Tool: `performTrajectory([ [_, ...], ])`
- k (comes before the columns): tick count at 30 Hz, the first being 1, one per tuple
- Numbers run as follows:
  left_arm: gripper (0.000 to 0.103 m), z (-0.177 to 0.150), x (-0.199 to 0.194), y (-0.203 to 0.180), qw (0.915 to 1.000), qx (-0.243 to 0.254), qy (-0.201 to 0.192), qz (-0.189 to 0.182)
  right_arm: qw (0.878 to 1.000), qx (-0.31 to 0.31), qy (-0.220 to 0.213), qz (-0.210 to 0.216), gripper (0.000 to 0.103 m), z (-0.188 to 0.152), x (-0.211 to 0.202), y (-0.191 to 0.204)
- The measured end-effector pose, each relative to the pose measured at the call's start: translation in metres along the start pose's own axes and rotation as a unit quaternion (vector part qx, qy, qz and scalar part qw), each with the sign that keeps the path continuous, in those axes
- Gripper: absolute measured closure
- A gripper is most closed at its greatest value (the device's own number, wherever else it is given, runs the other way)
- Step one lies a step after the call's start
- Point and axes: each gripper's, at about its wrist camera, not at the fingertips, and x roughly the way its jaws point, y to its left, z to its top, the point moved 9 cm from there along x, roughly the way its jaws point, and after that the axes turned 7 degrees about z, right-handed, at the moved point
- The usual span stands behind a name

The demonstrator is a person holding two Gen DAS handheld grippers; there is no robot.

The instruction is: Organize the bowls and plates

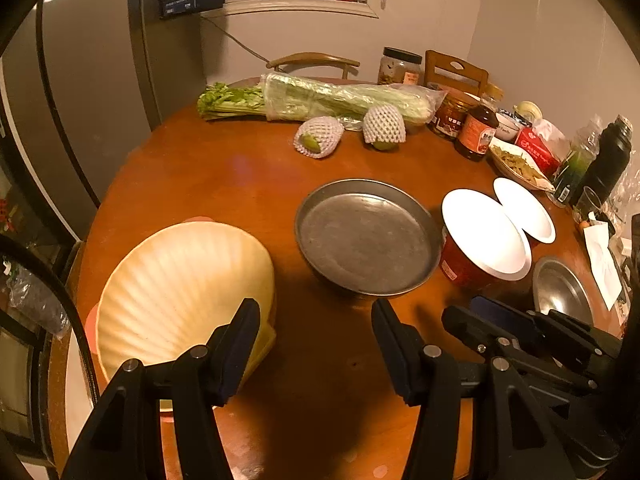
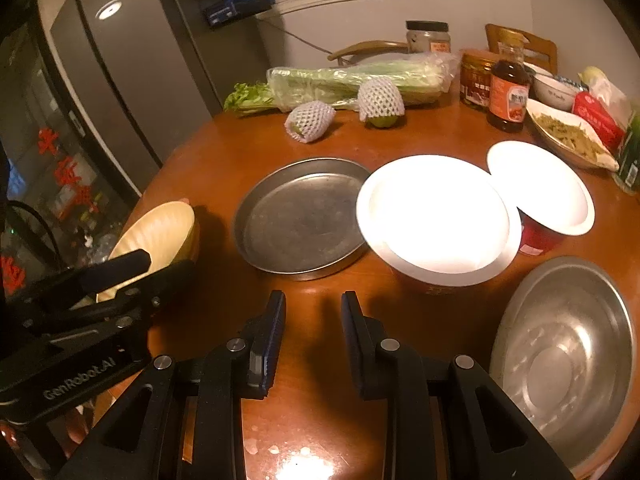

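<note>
Though elsewhere cropped, steel bowl [image 2: 564, 356] whole.

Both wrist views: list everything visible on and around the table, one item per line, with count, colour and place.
Table: one, round, brown wood, under everything.
Scalloped bowl: one, pale yellow, tilted, near left edge.
Metal pan: one, grey, flat-bottomed, centre.
Red bowls: two, white inside, right of the pan.
Steel bowl: one, silver, near right.
Celery: one bunch, green, bagged, at the back.
Netted fruits: two, green in white foam, before the celery.
Jars and sauce bottle: several, brown and red, back right.
Dish of greens: one, white, right.
Fridge: one, grey, left.
Left gripper: black, open, empty.
Right gripper: black, open, empty.
</note>
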Motion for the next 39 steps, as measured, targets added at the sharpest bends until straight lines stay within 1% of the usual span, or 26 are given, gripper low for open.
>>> performTrajectory([
  [8, 0.045, 0.005, 0.001, -0.025, 0.9995, 0.018, 0.0, -0.026, 1.0, 0.02, -0.012, -0.004, 0.074, 0.001, -0.018, -0.014],
  [13, 0.045, 0.006, -0.005, -0.049, 0.9984, 0.032, -0.003, -0.047, 0.999, 0.007, -0.037, -0.013, 0.074, 0.002, -0.05, -0.019],
  [16, 0.045, 0.008, -0.007, -0.065, 0.9977, 0.037, -0.005, -0.057, 0.998, 0.005, -0.053, -0.029, 0.074, 0.006, -0.068, -0.031],
  [19, 0.045, 0.009, -0.009, -0.078, 0.9971, 0.041, -0.005, -0.064, 0.997, 0.011, -0.06, -0.036, 0.074, 0.007, -0.079, -0.043],
  [24, 0.045, 0.007, -0.014, -0.101, 0.9956, 0.053, -0.004, -0.077, 0.995, 0.027, -0.073, -0.055, 0.074, 0.005, -0.097, -0.072],
  [31, 0.045, 0.002, -0.013, -0.137, 0.9925, 0.068, 0.006, -0.102, 0.99, 0.061, -0.084, -0.095, 0.074, 0.0, -0.121, -0.129],
  [34, 0.045, -0.005, -0.009, -0.153, 0.9903, 0.075, 0.018, -0.116, 0.988, 0.073, -0.073, -0.118, 0.074, -0.008, -0.123, -0.156],
  [37, 0.045, -0.014, -0.003, -0.168, 0.9879, 0.081, 0.032, -0.129, 0.986, 0.089, -0.058, -0.129, 0.074, -0.02, -0.121, -0.179],
  [39, 0.045, -0.018, 0.001, -0.176, 0.9867, 0.084, 0.04, -0.134, 0.986, 0.094, -0.052, -0.13, 0.074, -0.027, -0.12, -0.188],
])
